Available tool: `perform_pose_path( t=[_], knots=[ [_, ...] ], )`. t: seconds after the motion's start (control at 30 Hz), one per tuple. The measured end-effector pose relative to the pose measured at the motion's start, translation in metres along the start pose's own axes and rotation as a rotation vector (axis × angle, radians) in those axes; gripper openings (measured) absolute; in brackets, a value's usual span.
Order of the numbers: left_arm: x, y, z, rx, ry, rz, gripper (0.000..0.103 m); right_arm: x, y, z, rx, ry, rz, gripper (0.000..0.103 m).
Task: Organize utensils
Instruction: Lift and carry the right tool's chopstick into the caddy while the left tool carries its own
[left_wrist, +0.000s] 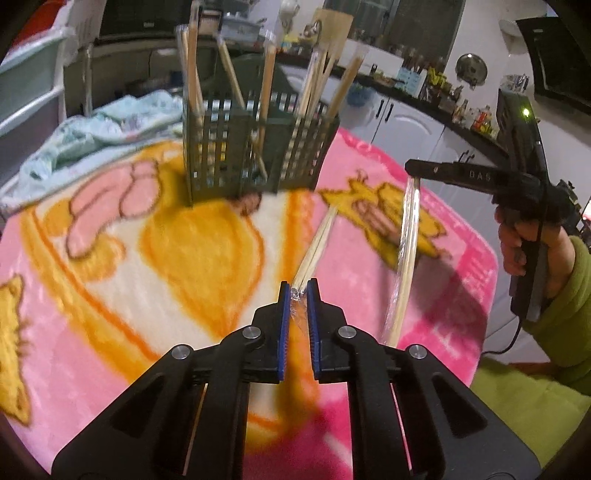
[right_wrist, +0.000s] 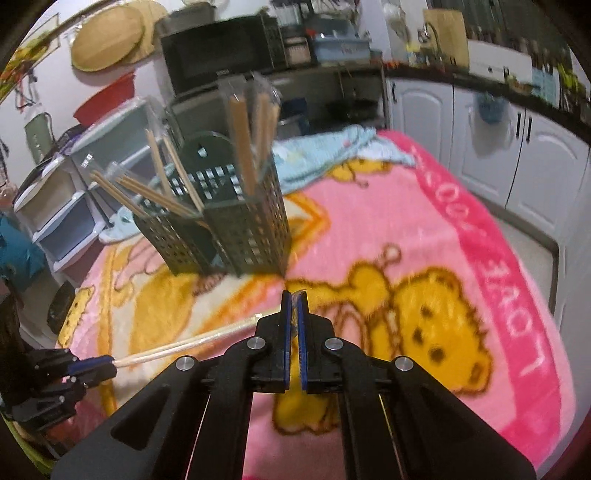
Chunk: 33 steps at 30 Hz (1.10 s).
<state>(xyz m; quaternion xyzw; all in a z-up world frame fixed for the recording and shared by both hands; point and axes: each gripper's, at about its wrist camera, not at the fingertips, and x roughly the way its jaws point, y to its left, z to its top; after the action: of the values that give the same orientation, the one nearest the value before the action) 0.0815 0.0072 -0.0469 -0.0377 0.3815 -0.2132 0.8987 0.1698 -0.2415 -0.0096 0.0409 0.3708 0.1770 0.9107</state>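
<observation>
Open ground: you have bare pink blanket (right_wrist: 424, 206) in front of and to the right of the green holder (right_wrist: 221, 221).
Main obstacle: the holder stands upright ahead of both claws, chopsticks (right_wrist: 242, 147) fanning out above its rim.
Left of holder: leaning sticks jut towards the drawer unit (right_wrist: 62, 206).
Behind holder: a crumpled blue cloth (left_wrist: 96, 125) lies there.
Between your hands: your left claw (left_wrist: 300, 286) and right claw (right_wrist: 293, 295) each carry a wrapped pair, sticking out into the gap.
</observation>
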Motion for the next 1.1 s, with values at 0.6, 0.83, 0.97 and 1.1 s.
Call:
perform_pose_path(
  t=[0.6,0.83,0.97,1.1],
  knots=[
    [-0.042,-0.018,0.049,0.044,-0.167,0.006,0.005,-0.055,0.022,0.033,-0.083,-0.191,0.04,0.003],
    [-0.056,-0.027,0.067,0.075,-0.222,0.006,0.004,-0.067,0.03,0.038,-0.098,-0.228,0.045,0.003],
    [-0.064,-0.032,0.078,0.09,-0.252,0.001,0.004,-0.074,0.033,0.042,-0.106,-0.249,0.045,0.003],
    [-0.071,-0.039,0.087,0.11,-0.28,-0.005,0.004,-0.081,0.037,0.048,-0.116,-0.271,0.049,0.003]
  ],
)
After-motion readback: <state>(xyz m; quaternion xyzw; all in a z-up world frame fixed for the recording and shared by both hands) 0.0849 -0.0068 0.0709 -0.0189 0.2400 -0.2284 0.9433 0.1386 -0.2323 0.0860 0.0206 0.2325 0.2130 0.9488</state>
